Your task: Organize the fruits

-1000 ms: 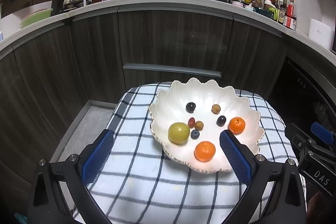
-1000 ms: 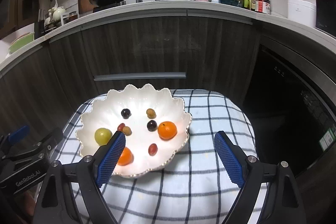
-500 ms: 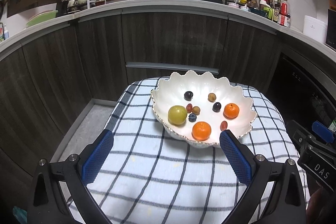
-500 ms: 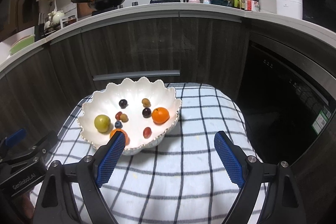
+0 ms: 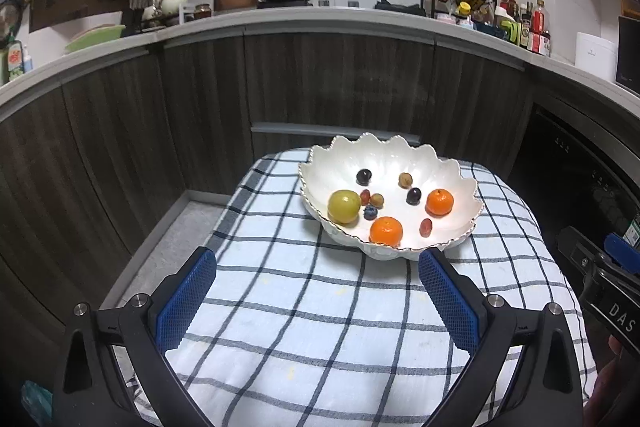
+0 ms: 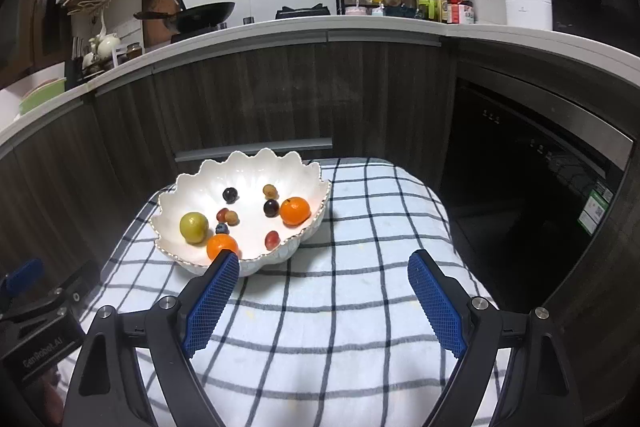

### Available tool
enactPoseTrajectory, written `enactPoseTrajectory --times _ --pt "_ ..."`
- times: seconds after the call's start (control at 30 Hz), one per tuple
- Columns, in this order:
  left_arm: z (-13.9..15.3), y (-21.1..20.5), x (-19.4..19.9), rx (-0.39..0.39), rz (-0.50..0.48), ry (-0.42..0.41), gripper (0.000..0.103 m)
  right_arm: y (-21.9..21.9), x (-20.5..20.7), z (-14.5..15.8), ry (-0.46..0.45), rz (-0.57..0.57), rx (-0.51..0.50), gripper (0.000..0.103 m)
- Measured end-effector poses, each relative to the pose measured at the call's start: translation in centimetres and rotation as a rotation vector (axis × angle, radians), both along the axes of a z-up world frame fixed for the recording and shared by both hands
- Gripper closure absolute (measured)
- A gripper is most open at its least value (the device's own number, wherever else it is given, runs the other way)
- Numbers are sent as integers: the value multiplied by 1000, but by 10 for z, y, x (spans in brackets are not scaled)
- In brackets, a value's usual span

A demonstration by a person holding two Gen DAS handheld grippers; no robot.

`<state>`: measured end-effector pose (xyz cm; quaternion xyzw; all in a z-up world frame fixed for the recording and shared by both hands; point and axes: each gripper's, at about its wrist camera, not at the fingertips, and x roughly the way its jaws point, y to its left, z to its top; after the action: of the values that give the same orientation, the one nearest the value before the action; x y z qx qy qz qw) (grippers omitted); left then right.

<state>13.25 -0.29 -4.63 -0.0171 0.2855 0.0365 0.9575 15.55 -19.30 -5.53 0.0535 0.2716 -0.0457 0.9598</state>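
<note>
One bowl point(image 5: 456, 167), two oranges point(image 5: 386, 231), one green fruit point(image 5: 344, 206), seven small fruits point(image 5: 414, 195)

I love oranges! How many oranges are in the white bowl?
2. One orange sits at the bowl's near edge; the other orange sits toward its right side. None seem hidden.

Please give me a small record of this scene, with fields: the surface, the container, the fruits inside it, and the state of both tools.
surface: checked cloth
container: white scalloped bowl, on the cloth
large fruits: two oranges, one yellow-green fruit
small fruits: dark, reddish and brownish ones, one blueberry
left tool: open, holds nothing, short of the bowl
right tool: open, holds nothing
fruit outside bowl: none visible
</note>
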Motion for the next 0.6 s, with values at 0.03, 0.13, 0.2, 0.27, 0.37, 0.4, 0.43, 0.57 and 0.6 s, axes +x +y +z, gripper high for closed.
enactPoseTrajectory --times 0.03,0.13,0.2,0.27,0.37,0.4,0.43,0.57,0.6 --pt "1 0 -2 2 2 -6 0 -1 -5 0 -9 -7 0 16" --pt "1 -1 -10 13 -2 -13 0 -1 -14 0 -27 -13 -1 16" --pt "-1 -2 -15 18 -2 -11 0 -1 -19 0 -34 -13 -6 16" --pt "-3 -1 -18 22 2 -10 0 -2 -23 -1 -38 -17 -11 16" --pt "-6 -1 -24 23 11 -15 0 -4 -27 -4 -35 -24 -18 16" --pt "-6 -1 -25 29 15 -20 0 -5 -29 -5 -34 -27 -18 16" --pt "-6 0 -27 33 19 -26 0 -5 -30 -6 -34 -30 -21 16" --pt "-6 1 -31 36 37 -44 0 -6 -34 -9 -31 -42 -33 16" --pt "-6 2 -32 34 37 -45 0 -7 -34 -9 -32 -45 -32 15"
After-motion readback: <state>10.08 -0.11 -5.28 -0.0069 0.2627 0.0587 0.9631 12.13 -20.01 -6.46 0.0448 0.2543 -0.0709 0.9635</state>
